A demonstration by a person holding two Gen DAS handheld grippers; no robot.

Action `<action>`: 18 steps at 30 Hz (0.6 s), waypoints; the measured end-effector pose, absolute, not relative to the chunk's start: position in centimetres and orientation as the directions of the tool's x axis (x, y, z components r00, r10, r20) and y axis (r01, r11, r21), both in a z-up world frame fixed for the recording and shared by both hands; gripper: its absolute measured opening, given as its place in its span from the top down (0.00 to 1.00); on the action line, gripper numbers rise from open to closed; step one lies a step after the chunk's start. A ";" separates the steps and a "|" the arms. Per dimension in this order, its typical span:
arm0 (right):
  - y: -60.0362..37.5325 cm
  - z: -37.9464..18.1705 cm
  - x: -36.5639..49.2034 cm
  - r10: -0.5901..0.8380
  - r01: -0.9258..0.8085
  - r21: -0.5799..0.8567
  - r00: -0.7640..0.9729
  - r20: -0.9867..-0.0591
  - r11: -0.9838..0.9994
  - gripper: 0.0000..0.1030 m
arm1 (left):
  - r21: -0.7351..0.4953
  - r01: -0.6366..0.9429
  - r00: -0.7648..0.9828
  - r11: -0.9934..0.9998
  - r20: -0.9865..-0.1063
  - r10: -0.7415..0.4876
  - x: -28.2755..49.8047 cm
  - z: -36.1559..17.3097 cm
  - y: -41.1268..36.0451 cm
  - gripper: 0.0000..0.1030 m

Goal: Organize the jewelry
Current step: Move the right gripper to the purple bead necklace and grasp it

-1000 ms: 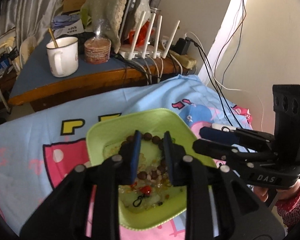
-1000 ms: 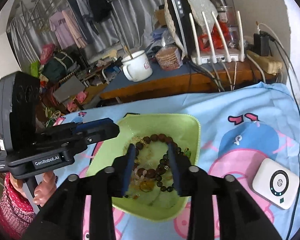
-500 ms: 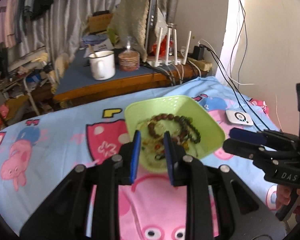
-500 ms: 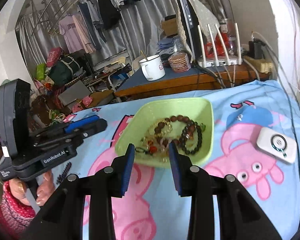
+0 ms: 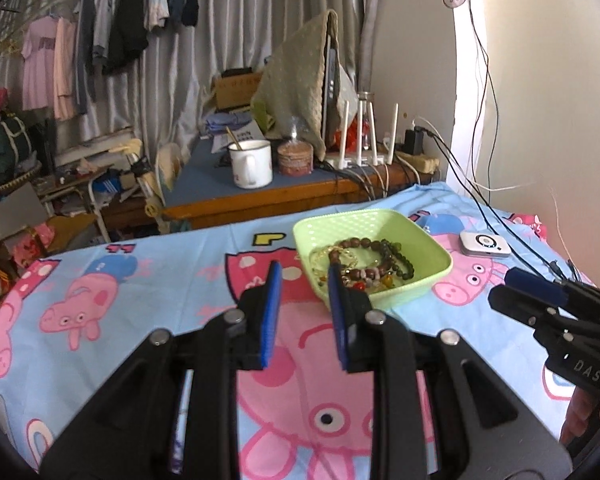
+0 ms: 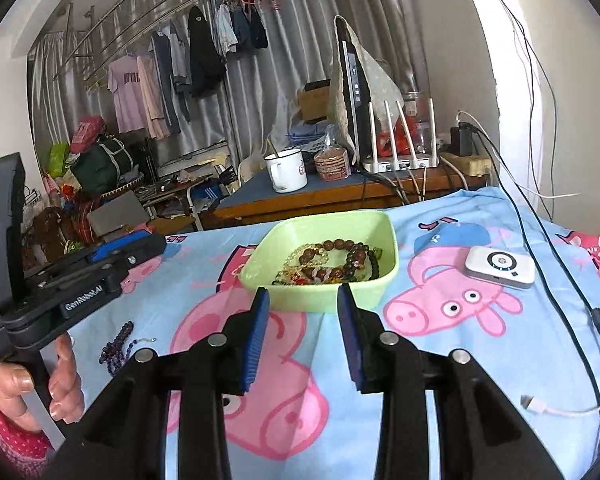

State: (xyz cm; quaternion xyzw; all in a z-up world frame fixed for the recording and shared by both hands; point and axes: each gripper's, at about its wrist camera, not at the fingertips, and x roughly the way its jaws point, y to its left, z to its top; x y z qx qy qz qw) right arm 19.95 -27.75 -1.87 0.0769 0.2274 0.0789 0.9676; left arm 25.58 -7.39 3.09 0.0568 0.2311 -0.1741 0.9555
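Note:
A light green tray (image 5: 428, 246) (image 6: 276, 236) stands on the Peppa Pig sheet and holds several bead bracelets (image 5: 374, 264) (image 6: 332, 260). A dark purple bead bracelet (image 6: 118, 346) lies loose on the sheet at the left. My left gripper (image 5: 302, 280) is open and empty, just short of the tray's near left edge. My right gripper (image 6: 302, 300) is open and empty, just short of the tray's near wall. Each gripper also shows in the other's view: the right one (image 5: 540, 300), the left one (image 6: 112, 252).
A white pocket device (image 6: 500, 268) (image 5: 484, 243) lies on the sheet right of the tray. Black and white cables (image 6: 572, 280) run down the right side. A wooden desk (image 5: 260, 196) behind the bed carries a white mug (image 5: 250, 162), a router and a jar.
Both grippers have drawn back and up from above the tray. The tray now lies farther ahead, and more of the sheet and room shows. Both stay open and empty.

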 end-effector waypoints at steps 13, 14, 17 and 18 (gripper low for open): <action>-21.1 -1.9 20.1 0.248 -0.213 0.127 0.855 -0.455 0.969 0.96 | 0.012 0.236 0.884 0.972 -0.418 -0.209 24.0 2.7 0.8 0.79; -20.5 -1.9 20.3 0.257 -0.225 0.125 0.850 -0.460 0.966 0.96 | 0.006 0.224 0.886 0.975 -0.419 -0.200 24.1 2.5 1.7 0.79; -18.8 -2.1 20.8 0.284 -0.263 0.112 0.832 -0.476 0.958 0.96 | -0.016 0.196 0.886 0.980 -0.426 -0.184 24.3 2.2 4.4 0.79; -17.8 -2.3 21.1 0.297 -0.284 0.102 0.823 -0.484 0.953 0.96 | -0.032 0.188 0.883 0.982 -0.432 -0.183 24.5 2.1 5.7 0.79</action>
